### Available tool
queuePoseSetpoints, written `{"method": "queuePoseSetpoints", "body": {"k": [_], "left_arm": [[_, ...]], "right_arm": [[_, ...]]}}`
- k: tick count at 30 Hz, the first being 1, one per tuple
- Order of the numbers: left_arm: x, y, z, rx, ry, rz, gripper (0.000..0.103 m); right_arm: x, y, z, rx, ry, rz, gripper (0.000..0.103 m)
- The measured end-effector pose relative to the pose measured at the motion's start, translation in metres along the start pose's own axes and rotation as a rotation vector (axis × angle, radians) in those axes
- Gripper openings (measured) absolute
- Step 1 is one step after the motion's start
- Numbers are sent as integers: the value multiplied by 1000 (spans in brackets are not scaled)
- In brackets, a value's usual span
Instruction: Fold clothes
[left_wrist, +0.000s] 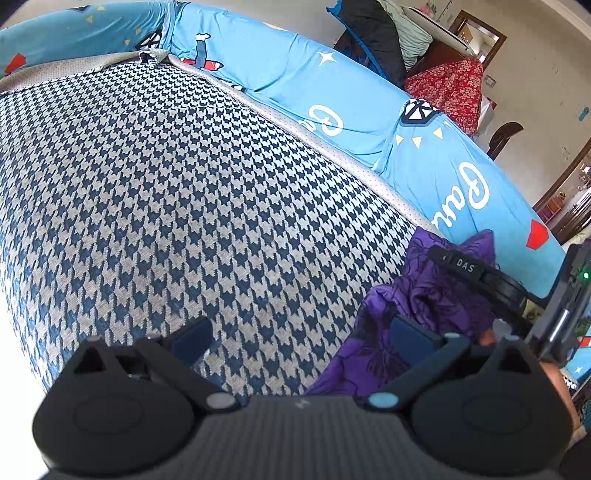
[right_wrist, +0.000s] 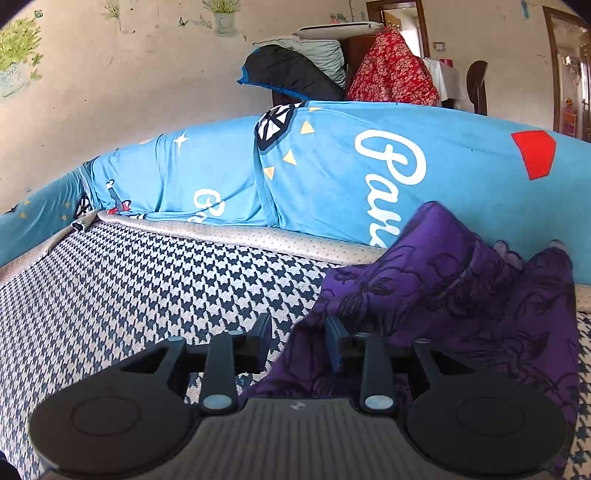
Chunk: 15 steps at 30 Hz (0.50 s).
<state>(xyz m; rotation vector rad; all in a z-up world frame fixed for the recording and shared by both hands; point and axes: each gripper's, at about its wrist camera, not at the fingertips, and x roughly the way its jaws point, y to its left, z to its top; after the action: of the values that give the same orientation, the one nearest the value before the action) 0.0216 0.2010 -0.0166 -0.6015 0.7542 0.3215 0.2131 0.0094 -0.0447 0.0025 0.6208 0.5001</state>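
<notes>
On the houndstooth sofa seat, in front of the blue cushions, the purple garment lies bunched, nearer the right gripper, fingers apart at its left edge, while the left gripper gapes wide, the garment right of it.

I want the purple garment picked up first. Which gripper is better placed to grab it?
Right. The right gripper is open with the purple garment bunched at its fingers; the left gripper opens mostly over bare houndstooth cover.
</notes>
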Motion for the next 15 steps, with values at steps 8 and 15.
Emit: {"method": "queuePoseSetpoints", "body": {"k": [8, 15], "left_arm": [[0, -4, -4, -15, 14, -24, 103], [-2, -12, -11, 8, 13, -27, 103]], "right_arm": [[-20, -11, -19, 19, 2, 38, 43], [-30, -33, -2, 28, -66, -88, 43]]}}
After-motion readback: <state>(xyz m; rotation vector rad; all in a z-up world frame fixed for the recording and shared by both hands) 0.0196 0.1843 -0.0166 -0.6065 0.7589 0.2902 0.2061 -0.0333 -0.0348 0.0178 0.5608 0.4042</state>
